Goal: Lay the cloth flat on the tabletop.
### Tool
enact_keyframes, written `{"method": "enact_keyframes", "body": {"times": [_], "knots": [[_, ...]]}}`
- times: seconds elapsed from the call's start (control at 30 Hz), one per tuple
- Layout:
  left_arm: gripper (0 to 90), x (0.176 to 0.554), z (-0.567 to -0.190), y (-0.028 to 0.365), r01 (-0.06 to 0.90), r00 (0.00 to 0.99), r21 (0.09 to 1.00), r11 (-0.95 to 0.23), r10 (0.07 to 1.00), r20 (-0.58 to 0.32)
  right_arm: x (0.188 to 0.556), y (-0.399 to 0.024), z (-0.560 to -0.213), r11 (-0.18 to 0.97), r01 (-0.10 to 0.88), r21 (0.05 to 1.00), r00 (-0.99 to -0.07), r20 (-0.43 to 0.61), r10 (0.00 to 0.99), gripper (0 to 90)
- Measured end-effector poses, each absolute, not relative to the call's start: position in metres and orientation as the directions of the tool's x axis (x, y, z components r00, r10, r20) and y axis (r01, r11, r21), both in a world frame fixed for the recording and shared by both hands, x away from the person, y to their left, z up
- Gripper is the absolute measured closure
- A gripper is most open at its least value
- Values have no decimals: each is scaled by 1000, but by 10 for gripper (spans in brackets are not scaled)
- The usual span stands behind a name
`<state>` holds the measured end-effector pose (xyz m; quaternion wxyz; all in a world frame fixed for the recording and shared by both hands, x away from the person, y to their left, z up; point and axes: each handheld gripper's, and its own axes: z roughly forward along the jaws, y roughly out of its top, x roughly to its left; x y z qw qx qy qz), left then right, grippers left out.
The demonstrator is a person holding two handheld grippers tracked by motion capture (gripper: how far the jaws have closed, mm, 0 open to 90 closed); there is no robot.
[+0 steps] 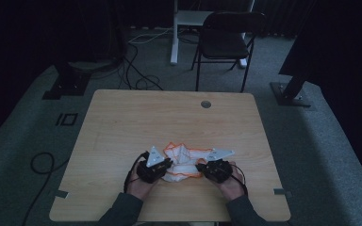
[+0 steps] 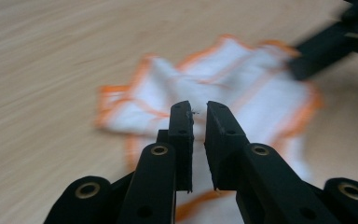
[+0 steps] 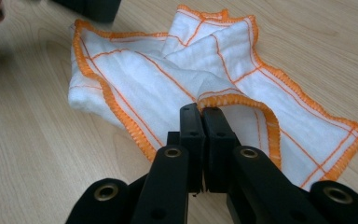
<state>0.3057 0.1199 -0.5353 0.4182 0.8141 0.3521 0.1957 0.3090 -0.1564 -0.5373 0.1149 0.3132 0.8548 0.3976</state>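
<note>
A crumpled white cloth (image 1: pixel 185 157) with orange hems and orange grid lines lies on the wooden table (image 1: pixel 122 122) near its front edge. My left gripper (image 1: pixel 168 165) is at the cloth's left side. In the left gripper view its jaws (image 2: pixel 199 109) stand a narrow gap apart with nothing between them, and the blurred cloth (image 2: pixel 223 79) lies just beyond. My right gripper (image 1: pixel 201 165) is at the cloth's right side. There its jaws (image 3: pixel 201 112) are pressed together on a raised fold of the orange hem of the cloth (image 3: pixel 168 79). The right gripper's black jaw (image 2: pixel 326 42) touches the cloth's far corner.
A round cable hole (image 1: pixel 206 104) sits near the table's far edge. A black folding chair (image 1: pixel 226 37) and a white desk leg (image 1: pixel 174 33) stand beyond the table. Cables lie on the grey carpet at the left (image 1: pixel 42 162).
</note>
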Motion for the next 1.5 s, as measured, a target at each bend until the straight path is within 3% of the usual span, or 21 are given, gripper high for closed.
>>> {"method": "enact_keyframes", "body": {"times": [0.2,0.4,0.6,0.7,0.8,0.9,1.5], "knots": [[763,327,-551,129,484,631,768,-418,775,25,308,-156,-538,498,438,748,-778,38,627,881],[658,334,-567,121,515,658,740,-433,753,-17,307,-156,-539,506,436,744,-781,33,624,881],[618,341,-572,120,535,656,730,-425,754,-42,306,-158,-539,508,434,744,-781,30,623,880],[657,343,-572,117,536,662,725,-433,748,-44,306,-159,-540,508,437,743,-780,31,625,880],[793,342,-571,115,534,672,721,-442,739,-45,305,-159,-540,507,437,743,-780,32,625,880],[862,341,-571,114,524,687,718,-459,725,-38,304,-160,-540,510,430,745,-784,27,620,880],[880,345,-567,150,582,554,726,-367,832,-24,293,-173,-540,504,432,748,-783,34,621,881]]}}
